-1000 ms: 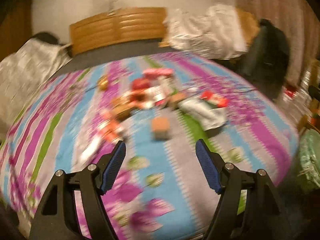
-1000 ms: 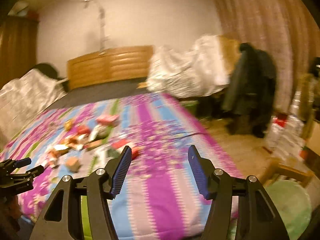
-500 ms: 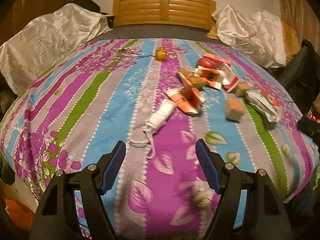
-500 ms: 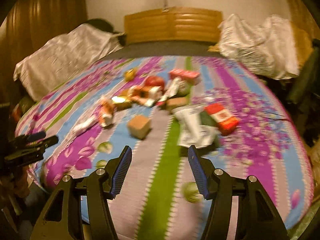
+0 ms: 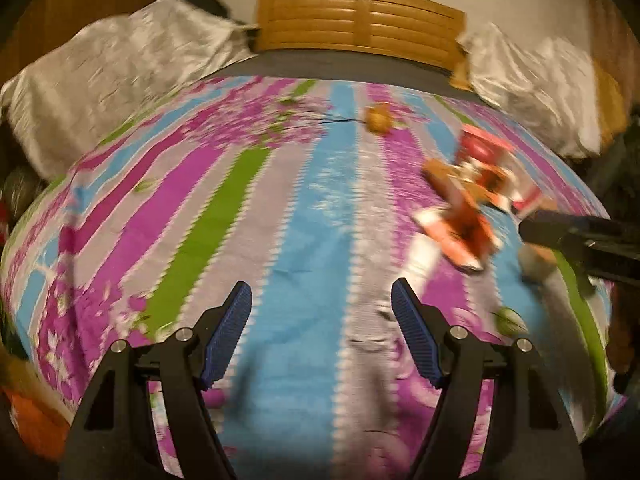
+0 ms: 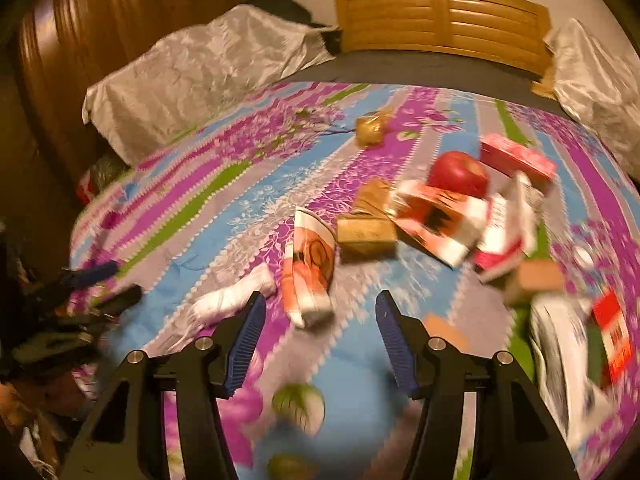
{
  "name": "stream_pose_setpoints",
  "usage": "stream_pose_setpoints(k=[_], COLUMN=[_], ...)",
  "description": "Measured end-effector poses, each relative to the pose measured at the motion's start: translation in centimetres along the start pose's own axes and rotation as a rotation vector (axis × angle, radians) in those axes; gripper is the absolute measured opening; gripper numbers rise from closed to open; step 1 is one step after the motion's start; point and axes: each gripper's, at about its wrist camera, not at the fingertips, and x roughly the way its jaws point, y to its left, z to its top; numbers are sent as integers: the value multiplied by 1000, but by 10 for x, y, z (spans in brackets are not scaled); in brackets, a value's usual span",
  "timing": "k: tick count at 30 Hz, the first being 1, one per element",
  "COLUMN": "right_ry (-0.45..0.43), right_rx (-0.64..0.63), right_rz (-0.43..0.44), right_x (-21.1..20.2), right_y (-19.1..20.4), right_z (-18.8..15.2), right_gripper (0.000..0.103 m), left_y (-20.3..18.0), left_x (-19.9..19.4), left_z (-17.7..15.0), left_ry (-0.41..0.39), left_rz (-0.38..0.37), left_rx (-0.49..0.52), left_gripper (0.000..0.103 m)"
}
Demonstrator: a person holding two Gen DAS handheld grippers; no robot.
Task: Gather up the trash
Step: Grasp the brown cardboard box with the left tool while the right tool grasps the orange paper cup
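The left gripper point(image 5: 321, 328) now points farther left across the striped bedspread point(image 5: 248, 184) — the trash pile point(image 5: 472, 200) sits off to its right. The right gripper point(image 6: 318, 338) is closer in — the orange-and-white carton point(image 6: 308, 268) lies just ahead of its fingers.

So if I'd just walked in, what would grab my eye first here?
Probably the loud purple, blue and green striped bedspread, covering the whole bed. Next, the litter heaped on its right half: a round red apple among crumpled orange-and-white cartons and a pink rectangular box. In the foreground, the open right claw hangs over an orange-and-white paper cup.
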Motion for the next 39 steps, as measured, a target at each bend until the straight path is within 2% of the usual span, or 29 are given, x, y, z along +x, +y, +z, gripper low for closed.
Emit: stream_pose_setpoints(k=[3, 4, 6, 8, 10, 14, 18, 22, 24, 28, 32, 34, 36, 37, 39], right_ry=[47, 62, 105, 113, 82, 12, -13, -14, -20, -40, -59, -68, -73, -73, -78], right_rx=[-16, -11, 6, 23, 50, 98, 162, 259, 321, 368, 376, 380, 389, 394, 411], right_rz=[-27, -26, -8, -17, -1, 18, 32, 15, 21, 6, -23, -35, -44, -49, -56], right_x=[33, 42, 60, 62, 48, -13, -66, -109, -125, -149, -165, -173, -177, -177, -181], right_y=[1, 1, -2, -5, -7, -13, -26, -48, -59, -69, -72, -76, -79, -81, -86], right_z=[11, 13, 14, 11, 5, -19, -51, -87, -102, -119, -125, -129, -131, -130, -134], right_gripper=[53, 45, 19, 14, 14, 14, 14, 14, 14, 14, 14, 14, 14, 14, 14], left_y=[7, 7, 6, 1, -6, -18, -32, -62, -87, -131, -164, -171, -170, -169, -166], left_x=[1, 1, 2, 1, 1, -2, -1, 9, 26, 69, 130, 162, 174, 172, 160], left_z=[-3, -4, -7, -8, -6, -2, 5, 25, 44, 80, 102, 102, 101, 102, 101], left_ry=[8, 13, 18, 19, 9, -8, -9, 0, 8, 61, 139, 224, 276, 283, 254], left_rz=[18, 15, 7, -2, -1, -21, -52, -115, -128, -219, -161, -147, -250, -281, -269], left_rx=[-4, -4, -3, 12, 42, 72, 81, 84, 115, 106, 110, 120, 89, 72, 79], left_gripper=[69, 69, 69, 69, 69, 69, 69, 69, 75, 86, 87, 81, 51, 48, 46])
